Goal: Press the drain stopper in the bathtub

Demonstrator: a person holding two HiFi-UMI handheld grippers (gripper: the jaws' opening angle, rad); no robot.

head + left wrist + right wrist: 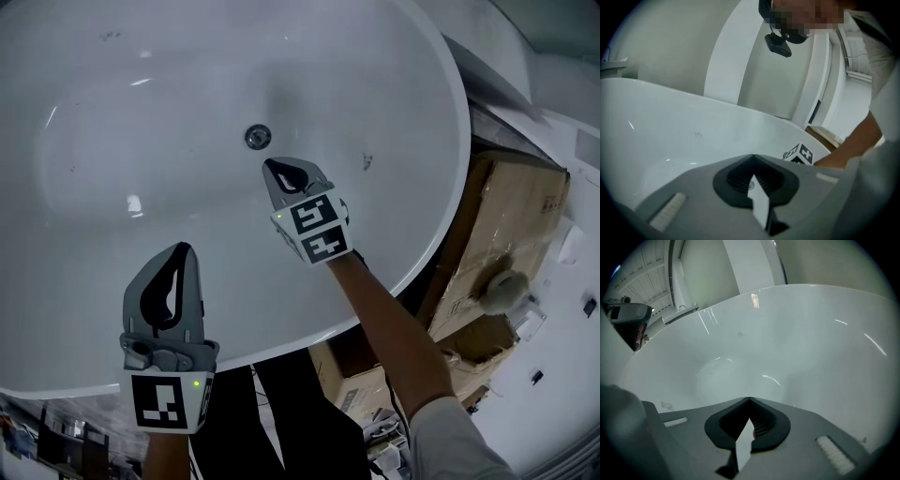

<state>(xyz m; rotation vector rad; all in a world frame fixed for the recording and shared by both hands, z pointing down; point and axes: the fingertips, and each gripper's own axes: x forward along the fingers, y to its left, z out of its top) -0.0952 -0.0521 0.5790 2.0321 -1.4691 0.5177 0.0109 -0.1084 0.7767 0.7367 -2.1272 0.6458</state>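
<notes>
Drain stopper (258, 137) sat mid-floor of the bathtub (412, 103), just far-left of the right gripper (271, 165) tip, not touching. Both tongs were pressed together, empty; left gripper (184, 247) hung by the near rim. Risk: the narrow tip could skid off the round stopper if it landed off-centre on glossy surface. Only the head view showed the stopper; right gripper view saw bare tub
</notes>
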